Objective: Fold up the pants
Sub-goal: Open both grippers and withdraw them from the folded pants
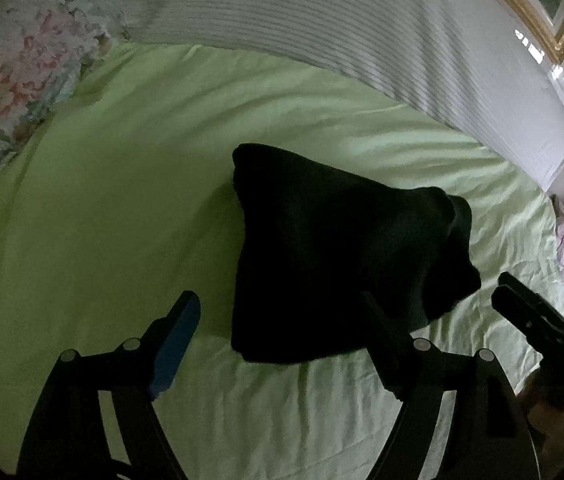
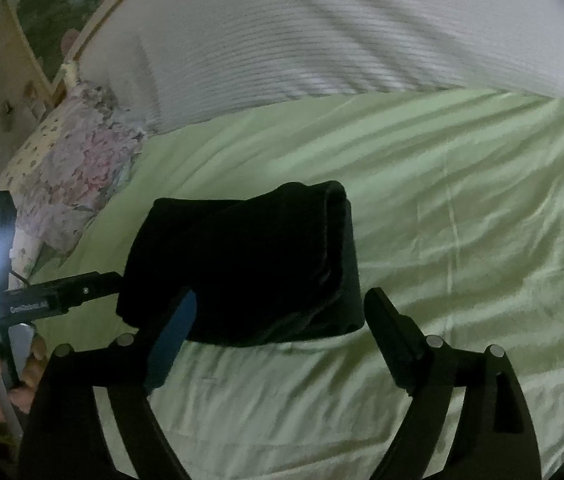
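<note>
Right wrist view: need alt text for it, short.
Black pants, folded into a compact bundle, lie on a green sheet, just ahead of the open right gripper, which holds nothing. The left gripper reaches in from the left to the bundle's edge. A floral pillow and a white ribbed blanket lie beyond.

A bed's green sheet (image 1: 122, 200) carries folded black pants (image 1: 321, 248); a floral pillow (image 1: 22, 80) at its edge.

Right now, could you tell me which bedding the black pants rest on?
The pants lie on the green sheet, not the white ribbed blanket or floral pillow.
</note>
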`<state>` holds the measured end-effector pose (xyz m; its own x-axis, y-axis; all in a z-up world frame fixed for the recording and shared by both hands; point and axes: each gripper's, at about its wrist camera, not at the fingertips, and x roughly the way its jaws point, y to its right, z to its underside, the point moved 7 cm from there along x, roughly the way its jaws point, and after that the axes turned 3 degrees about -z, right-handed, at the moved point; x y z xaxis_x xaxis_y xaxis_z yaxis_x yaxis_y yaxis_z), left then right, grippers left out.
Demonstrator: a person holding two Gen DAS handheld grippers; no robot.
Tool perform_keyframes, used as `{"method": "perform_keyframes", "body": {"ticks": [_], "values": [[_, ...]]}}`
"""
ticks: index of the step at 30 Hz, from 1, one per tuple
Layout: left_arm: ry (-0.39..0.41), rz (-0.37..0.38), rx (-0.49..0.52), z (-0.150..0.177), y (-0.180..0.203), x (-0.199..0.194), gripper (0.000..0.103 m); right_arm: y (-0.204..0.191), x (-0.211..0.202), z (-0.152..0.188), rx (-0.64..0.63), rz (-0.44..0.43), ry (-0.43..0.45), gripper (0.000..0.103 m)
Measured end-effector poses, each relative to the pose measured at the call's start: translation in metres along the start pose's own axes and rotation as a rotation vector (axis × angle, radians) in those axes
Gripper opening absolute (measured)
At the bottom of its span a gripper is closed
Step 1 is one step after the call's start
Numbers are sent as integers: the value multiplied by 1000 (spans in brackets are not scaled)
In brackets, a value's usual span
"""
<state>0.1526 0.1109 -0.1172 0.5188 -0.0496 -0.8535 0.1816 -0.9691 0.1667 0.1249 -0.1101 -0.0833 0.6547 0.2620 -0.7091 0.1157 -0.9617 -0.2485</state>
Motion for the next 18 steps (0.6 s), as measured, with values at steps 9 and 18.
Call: {"method": "perform_keyframes", "body": {"ticks": [9,18], "values": [[73,-85,57,13,4,-16,80,-14,-15,12,-61,38,28,94],[116,-131,77,21,10,-30,82,-22,-21,22,-90,45,28,96]]}}
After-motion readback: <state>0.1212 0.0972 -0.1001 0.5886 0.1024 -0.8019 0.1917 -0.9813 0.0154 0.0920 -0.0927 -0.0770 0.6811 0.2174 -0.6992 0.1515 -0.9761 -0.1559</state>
